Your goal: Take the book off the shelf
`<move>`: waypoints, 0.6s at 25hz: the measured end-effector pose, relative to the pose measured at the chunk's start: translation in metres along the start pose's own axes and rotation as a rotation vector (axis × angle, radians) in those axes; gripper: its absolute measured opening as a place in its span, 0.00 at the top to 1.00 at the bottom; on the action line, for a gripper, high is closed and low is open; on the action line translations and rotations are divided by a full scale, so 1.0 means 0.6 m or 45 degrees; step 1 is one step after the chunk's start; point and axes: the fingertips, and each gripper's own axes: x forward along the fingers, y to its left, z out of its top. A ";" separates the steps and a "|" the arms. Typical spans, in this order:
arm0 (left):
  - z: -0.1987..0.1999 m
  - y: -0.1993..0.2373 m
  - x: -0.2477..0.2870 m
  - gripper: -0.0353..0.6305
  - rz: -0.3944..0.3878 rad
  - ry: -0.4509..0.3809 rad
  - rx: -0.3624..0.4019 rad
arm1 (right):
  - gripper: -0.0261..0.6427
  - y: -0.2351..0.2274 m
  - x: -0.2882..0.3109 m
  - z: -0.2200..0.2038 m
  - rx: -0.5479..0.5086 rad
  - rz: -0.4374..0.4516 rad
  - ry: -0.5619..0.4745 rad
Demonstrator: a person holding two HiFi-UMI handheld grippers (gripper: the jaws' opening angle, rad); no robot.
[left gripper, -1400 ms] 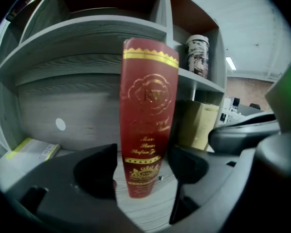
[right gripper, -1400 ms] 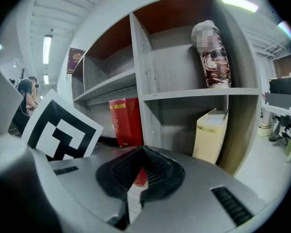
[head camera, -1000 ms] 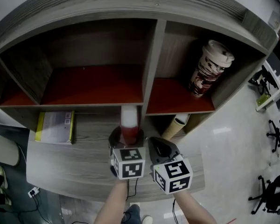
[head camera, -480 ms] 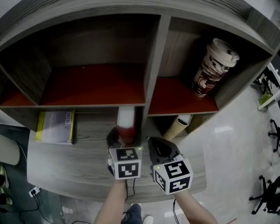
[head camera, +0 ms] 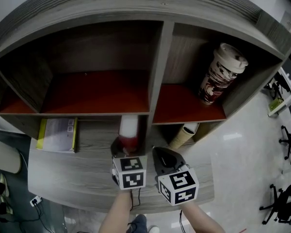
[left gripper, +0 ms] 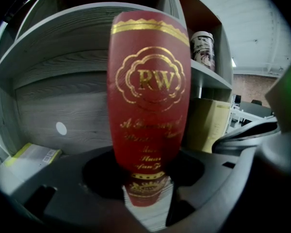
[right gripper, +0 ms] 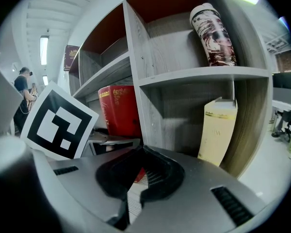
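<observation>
Book (left gripper: pixel 148 106) looks stiff, glossy and hefty, so grab low on the spine. Left hand-held gripper (left gripper: pixel 146 161) jaws have just been closing round it, not pinching yet.

Dim indoor light, fisheye edges, dark vignette, soft foreground

This is an open-plan office. Past the shelf (head camera: pixel 160 57), wheeled office chairs (head camera: pixel 284 139) stand on a glossy pale floor (head camera: pixel 242 144) near a white desk (right gripper: pixel 286 105). Strip lights (right gripper: pixel 43 47) run along a ribbed white ceiling (left gripper: pixel 247 28). A brick wall (left gripper: pixel 254 86) closes the far end, and a person (right gripper: pixel 23 89) stands at the back.
</observation>
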 end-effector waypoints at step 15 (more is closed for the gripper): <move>-0.022 0.013 -0.082 0.59 0.034 0.003 0.019 | 0.95 0.040 -0.039 0.007 -0.026 0.036 -0.031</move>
